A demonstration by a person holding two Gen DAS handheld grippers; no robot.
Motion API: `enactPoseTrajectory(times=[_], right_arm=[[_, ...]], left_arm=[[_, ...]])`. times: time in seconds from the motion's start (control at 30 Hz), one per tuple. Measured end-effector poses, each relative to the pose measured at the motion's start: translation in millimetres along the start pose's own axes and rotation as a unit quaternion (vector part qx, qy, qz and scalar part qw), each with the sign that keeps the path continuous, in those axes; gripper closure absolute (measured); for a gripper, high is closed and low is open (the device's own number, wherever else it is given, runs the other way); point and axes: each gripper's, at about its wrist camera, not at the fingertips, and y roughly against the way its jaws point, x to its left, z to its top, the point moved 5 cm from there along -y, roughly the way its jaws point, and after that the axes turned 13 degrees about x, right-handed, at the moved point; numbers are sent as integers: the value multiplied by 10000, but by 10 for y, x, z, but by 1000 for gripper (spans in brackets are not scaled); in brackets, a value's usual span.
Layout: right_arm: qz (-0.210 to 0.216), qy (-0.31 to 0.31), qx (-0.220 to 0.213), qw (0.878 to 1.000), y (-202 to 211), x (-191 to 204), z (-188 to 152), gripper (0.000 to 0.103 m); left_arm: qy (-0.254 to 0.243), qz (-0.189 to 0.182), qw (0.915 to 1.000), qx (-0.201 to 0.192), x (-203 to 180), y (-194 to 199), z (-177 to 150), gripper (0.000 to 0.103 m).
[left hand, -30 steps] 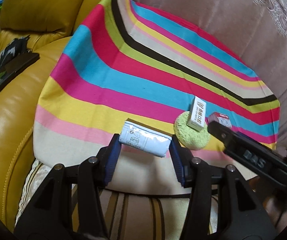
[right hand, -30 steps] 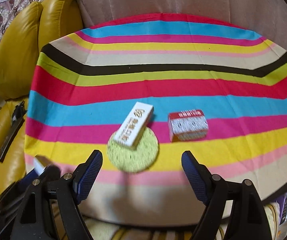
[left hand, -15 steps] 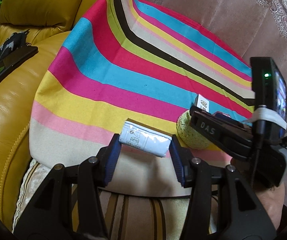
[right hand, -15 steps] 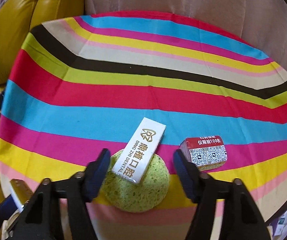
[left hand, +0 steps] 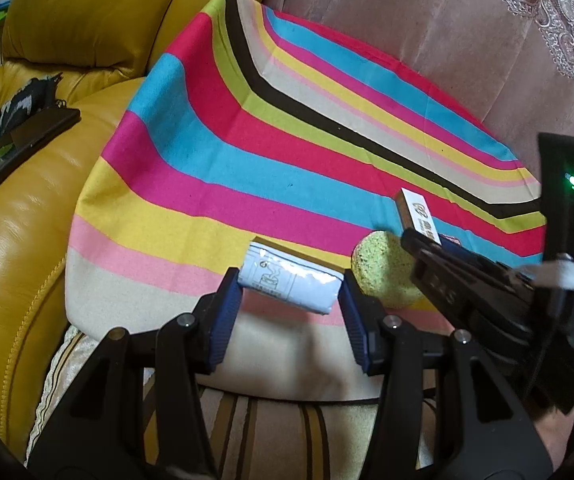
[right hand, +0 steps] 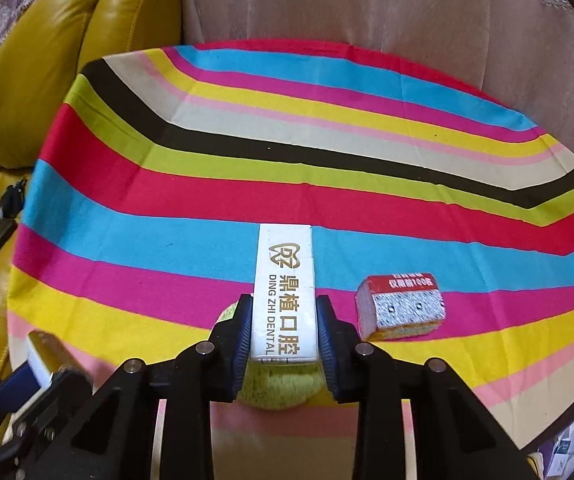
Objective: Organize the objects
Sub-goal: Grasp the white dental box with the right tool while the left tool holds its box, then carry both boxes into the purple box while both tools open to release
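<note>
My left gripper (left hand: 289,294) is shut on a white packet (left hand: 289,286) with blue print, held over the near edge of the striped cloth (left hand: 247,160). My right gripper (right hand: 285,322) is closed around a long white dental box (right hand: 285,292) that lies on a round green sponge (right hand: 279,390). The box (left hand: 417,214) and the sponge (left hand: 383,276) also show in the left wrist view, partly behind the right gripper's body. A small red and white box (right hand: 401,306) lies on the cloth just right of my right gripper.
The striped cloth (right hand: 287,160) covers a round table against a pink curtain (right hand: 367,8). A yellow leather sofa (left hand: 19,220) stands to the left with a dark flat object (left hand: 19,144) on its seat. A striped cushion (left hand: 287,432) lies below the table edge.
My right gripper has moved forward over the sponge and closed its fingers around the white dental box. My left gripper has kept hold of the white packet and shifted only slightly.
</note>
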Motion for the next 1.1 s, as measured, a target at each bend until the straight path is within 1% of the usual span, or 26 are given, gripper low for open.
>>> enactPoseTrajectory(times=[0.13,0.43,0.63,1.1], right_arm=[[82,-56,-8,10000,98,-51,-91,71],[246,-263,-71,9993,365,-249,-322,71],[348,-484,-74,9982,541,-449,-498,71],[527,-919,-57,9944,814,-929,-895,71]], left_arm=[[-134,109,9998,-114,-68,55,-17,50],[-412,186,9985,-307,-234,206,-35,50],[-511,161,9982,-253,-386,263,-100,50],[-1093,2,9940,-11,-954,256,-350,50]])
